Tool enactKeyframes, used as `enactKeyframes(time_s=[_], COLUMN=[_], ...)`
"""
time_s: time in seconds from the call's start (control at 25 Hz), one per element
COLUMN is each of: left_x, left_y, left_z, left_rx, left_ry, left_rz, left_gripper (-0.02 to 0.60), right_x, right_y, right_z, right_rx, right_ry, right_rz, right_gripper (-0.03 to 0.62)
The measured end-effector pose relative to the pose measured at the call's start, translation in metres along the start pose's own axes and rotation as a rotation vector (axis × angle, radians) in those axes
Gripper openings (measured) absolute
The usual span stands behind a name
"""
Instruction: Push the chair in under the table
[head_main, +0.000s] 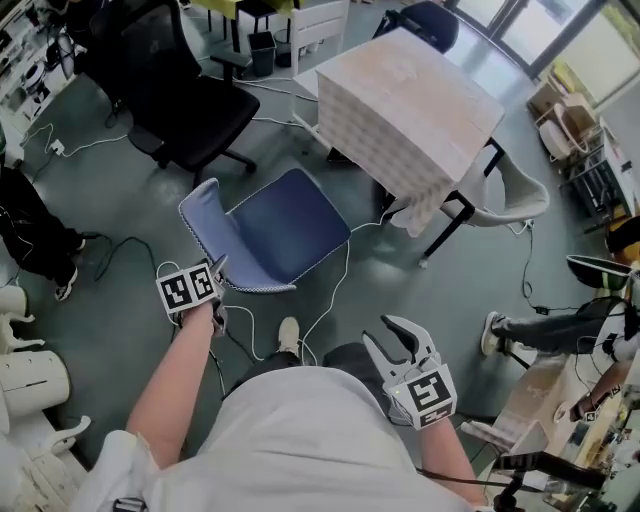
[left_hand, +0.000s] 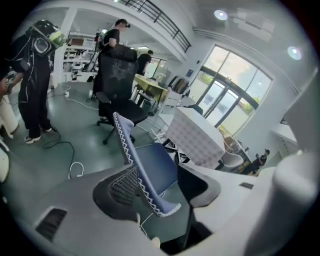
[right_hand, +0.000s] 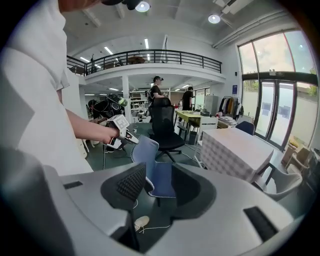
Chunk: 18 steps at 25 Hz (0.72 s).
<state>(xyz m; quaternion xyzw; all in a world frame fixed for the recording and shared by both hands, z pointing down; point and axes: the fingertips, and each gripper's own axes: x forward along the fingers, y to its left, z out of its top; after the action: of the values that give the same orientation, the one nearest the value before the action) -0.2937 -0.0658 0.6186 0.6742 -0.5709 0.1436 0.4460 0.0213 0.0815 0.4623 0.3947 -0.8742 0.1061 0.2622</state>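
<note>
A blue chair (head_main: 285, 225) stands on the grey floor, pulled out from a table (head_main: 410, 95) that is draped in a white patterned cloth. Its backrest (head_main: 205, 228) faces me and its seat points toward the table. My left gripper (head_main: 216, 272) is at the backrest's near edge. In the left gripper view the left gripper (left_hand: 162, 192) is open, and the zigzag-stitched backrest (left_hand: 131, 145) runs between its jaws without the pads pressing on it. My right gripper (head_main: 392, 335) hangs open by my waist, holding nothing. In the right gripper view the right gripper (right_hand: 162, 187) frames the chair (right_hand: 157, 177) at a distance.
A black office chair (head_main: 190, 100) stands left of the table. A white chair (head_main: 515, 195) sits at the table's right side. White cables (head_main: 250, 340) trail over the floor by my shoe (head_main: 288, 335). Other people's legs show at the left (head_main: 30, 240) and right (head_main: 530, 328).
</note>
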Motion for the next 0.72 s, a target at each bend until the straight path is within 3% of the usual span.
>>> enactKeyframes(time_s=[0.28, 0.44, 0.56, 0.72], left_x=[0.056, 0.08, 0.087, 0.091], left_y=[0.056, 0.059, 0.055, 0.055], left_z=[-0.007, -0.03, -0.033, -0.026], left_rx=[-0.178, -0.313, -0.411, -0.491], left_ry=[0.092, 0.177, 0.155, 0.112], left_rz=[0.128, 0.116, 0.136, 0.179], left_gripper=[0.249, 0.245, 0.141, 0.089], right_x=[0.036, 0.053, 0.06, 0.073], right_y=[-0.025, -0.049, -0.075, -0.113], right_z=[0.007, 0.013, 0.013, 0.016], right_rx=[0.021, 0.03, 0.045, 0.059], right_ry=[0.054, 0.057, 0.053, 0.056], right_rz=[0.026, 0.051, 0.068, 0.099], right_gripper=[0.155, 0.155, 0.155, 0.155])
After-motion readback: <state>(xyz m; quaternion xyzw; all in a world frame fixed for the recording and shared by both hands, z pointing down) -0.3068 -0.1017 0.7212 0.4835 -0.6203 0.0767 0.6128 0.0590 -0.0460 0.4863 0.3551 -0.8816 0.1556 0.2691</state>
